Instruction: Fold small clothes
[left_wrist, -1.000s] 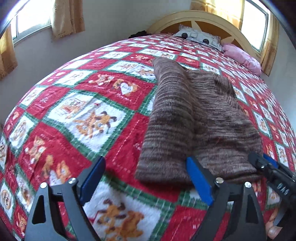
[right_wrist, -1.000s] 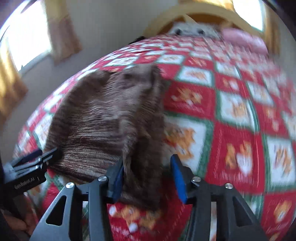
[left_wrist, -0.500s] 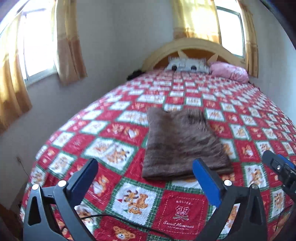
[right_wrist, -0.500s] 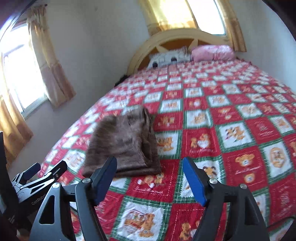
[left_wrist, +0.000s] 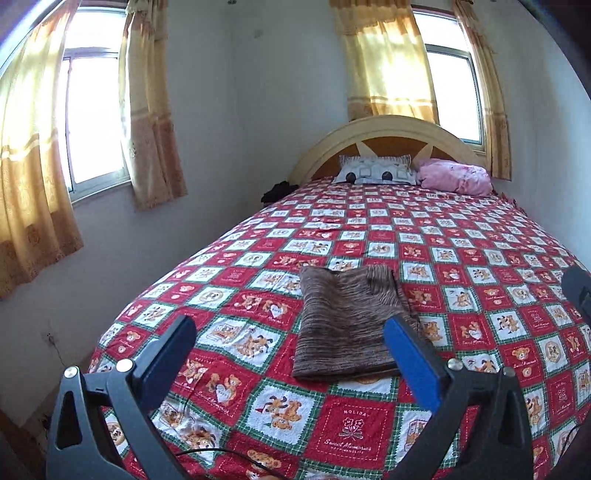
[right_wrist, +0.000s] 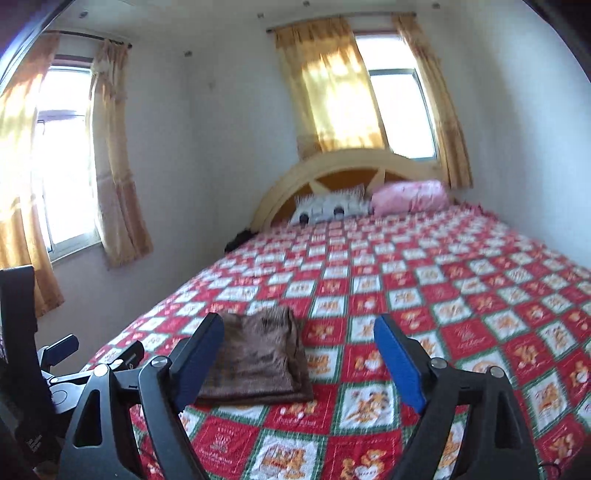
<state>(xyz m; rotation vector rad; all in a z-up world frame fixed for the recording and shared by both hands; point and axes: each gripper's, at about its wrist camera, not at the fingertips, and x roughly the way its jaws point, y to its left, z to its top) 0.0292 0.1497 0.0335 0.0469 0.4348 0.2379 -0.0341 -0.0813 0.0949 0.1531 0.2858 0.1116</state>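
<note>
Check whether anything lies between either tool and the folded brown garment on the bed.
Nothing visible does. The folded brown garment lies alone on the red patterned bedspread, and only bare bedspread separates it from the left tool and the right tool. The right tool's jaws are opening with nothing between them.

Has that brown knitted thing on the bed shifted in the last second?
No. The brown garment lies on the same quilt squares; only the cameras pulled back.

My left black two-finger gripper with blue pads (left_wrist: 291, 354) has jaws spread wide, nothing between the pads; my right black gripper with blue pads (right_wrist: 299, 360) has jaws opening, empty too; both pitched slightly downward, side by side.
</note>
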